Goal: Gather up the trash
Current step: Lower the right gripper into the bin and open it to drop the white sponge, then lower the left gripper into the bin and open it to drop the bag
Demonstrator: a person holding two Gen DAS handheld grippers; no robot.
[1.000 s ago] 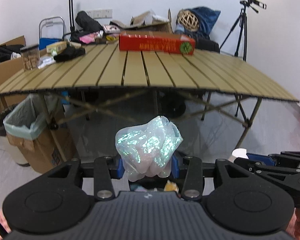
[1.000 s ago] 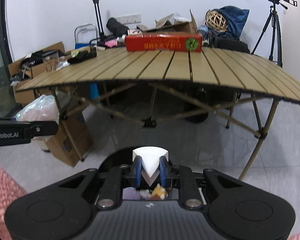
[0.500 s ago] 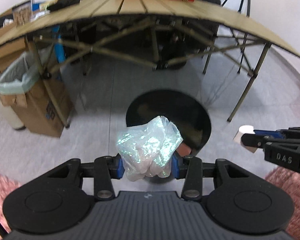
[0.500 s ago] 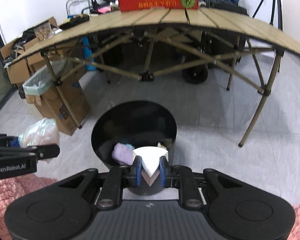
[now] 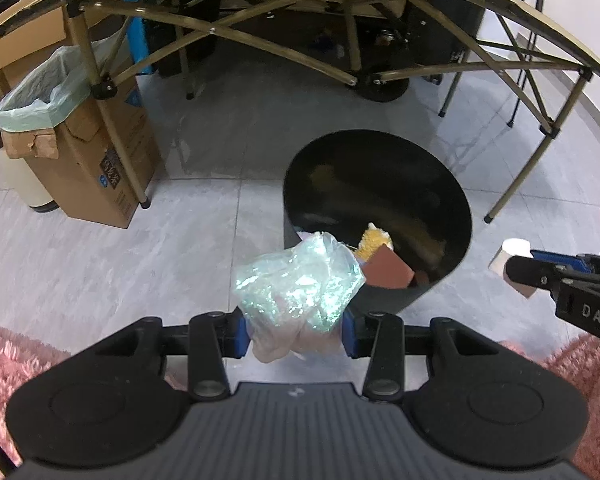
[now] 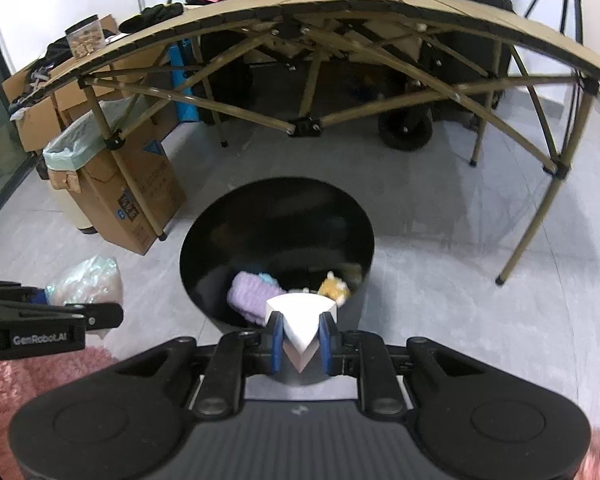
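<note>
Plastic wrap (image 5: 298, 284) sits pinched between left fingers (image 5: 239, 330), beside bin (image 5: 380, 160).

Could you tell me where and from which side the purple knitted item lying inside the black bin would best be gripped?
Probably from straight above, through the black bin's open top, since its walls block every side. Pinch the purple knitted item across its narrow width; it lies flat and looks soft enough to bunch.

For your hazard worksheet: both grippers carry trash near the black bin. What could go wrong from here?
1. The crumpled plastic bag in the left gripper sits at the black bin's near rim; released now, it may land outside.
2. The white wedge in the right gripper could bounce off that rim.
</note>
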